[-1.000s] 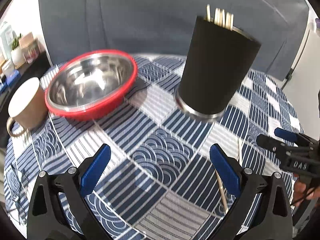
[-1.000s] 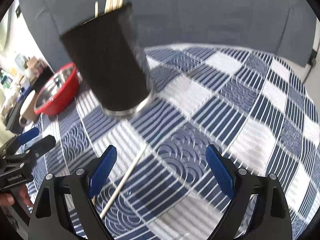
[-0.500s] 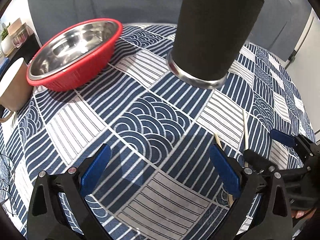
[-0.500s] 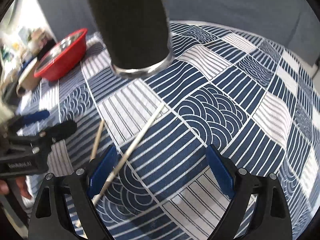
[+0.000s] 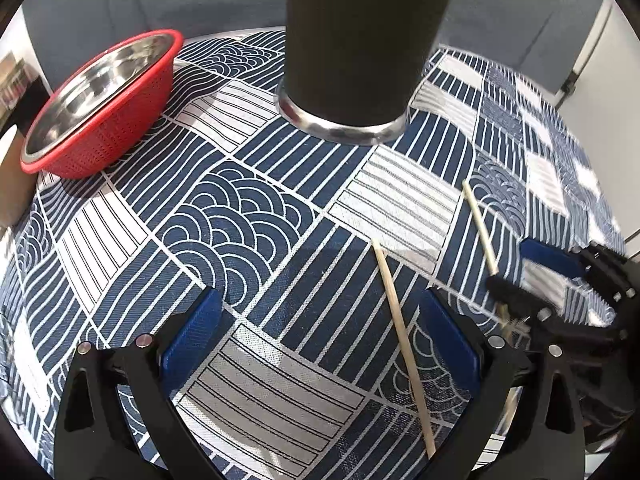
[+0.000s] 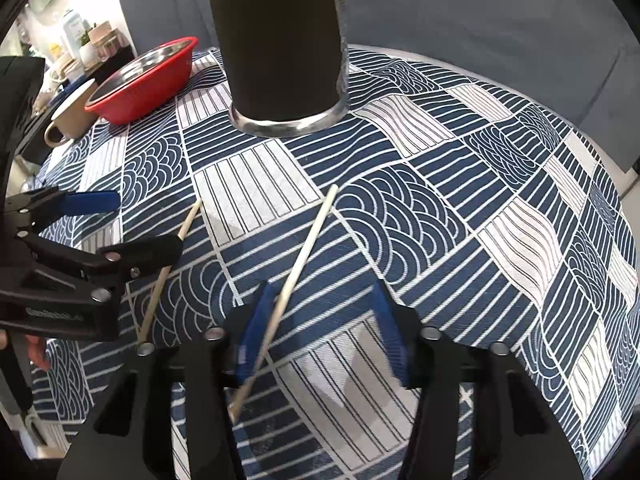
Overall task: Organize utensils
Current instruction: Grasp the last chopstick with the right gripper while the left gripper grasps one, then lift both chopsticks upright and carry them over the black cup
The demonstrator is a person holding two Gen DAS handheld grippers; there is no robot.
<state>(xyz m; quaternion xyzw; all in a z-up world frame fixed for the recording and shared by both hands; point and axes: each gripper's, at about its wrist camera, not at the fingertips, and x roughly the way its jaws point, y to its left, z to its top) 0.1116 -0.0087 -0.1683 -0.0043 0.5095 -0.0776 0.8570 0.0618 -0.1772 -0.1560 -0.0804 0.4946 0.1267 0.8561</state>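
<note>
Two wooden chopsticks lie on the blue patterned tablecloth in front of a tall black utensil holder. My left gripper is open low over the cloth; one chopstick lies between its fingers, near the right one. My right gripper is open, narrower than before, and low; the other chopstick runs between its fingers beside the left blue pad. That chopstick shows in the left wrist view, with the right gripper over its near end. The left gripper shows over the first chopstick.
A red colander holding a steel bowl sits at the back left. A beige mug stands beside it. Jars and bottles stand on a shelf beyond. A grey backdrop rises behind the table.
Both grippers have dropped and moved forward toward the holder and the chopsticks. The right gripper's fingers have narrowed around its chopstick.
</note>
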